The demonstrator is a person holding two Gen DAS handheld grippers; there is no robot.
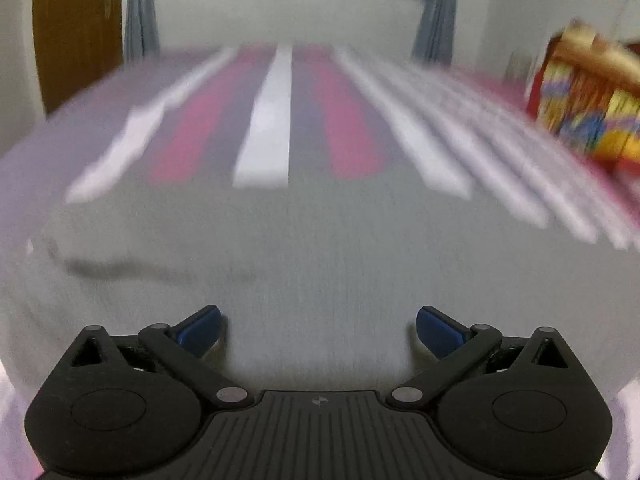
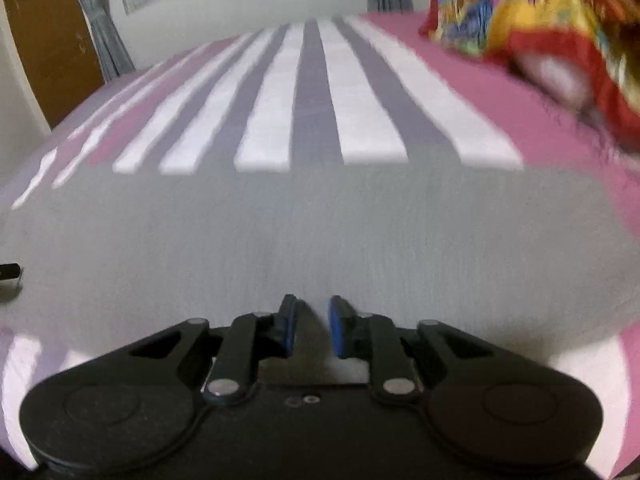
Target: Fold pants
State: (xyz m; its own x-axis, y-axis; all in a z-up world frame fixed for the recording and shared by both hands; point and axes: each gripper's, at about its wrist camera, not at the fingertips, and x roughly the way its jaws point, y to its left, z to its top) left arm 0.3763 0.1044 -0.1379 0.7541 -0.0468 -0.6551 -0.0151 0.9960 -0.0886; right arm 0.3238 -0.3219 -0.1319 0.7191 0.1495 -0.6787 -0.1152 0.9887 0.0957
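Observation:
The grey pants [image 1: 300, 260] lie flat on the bed and fill the near half of both wrist views, blurred by motion. A dark crease runs across the cloth at the left of the left wrist view. My left gripper [image 1: 318, 314] hovers just over the pants, open wide, with nothing between its blue pads. My right gripper [image 2: 313, 300] sits low over the same grey pants [image 2: 320, 232]. Its blue pads stand a narrow gap apart and only flat cloth shows through the gap, so nothing is pinched.
Beyond the pants stretches the bed sheet [image 1: 264, 120] [image 2: 360, 120], striped pink, white and grey. A bright multicoloured bundle [image 1: 580, 100] [image 2: 520, 8] lies at the far right. A brown door [image 1: 76, 32], grey curtains and a window stand behind the bed. A small dark object [image 2: 8, 272] pokes in at the left edge.

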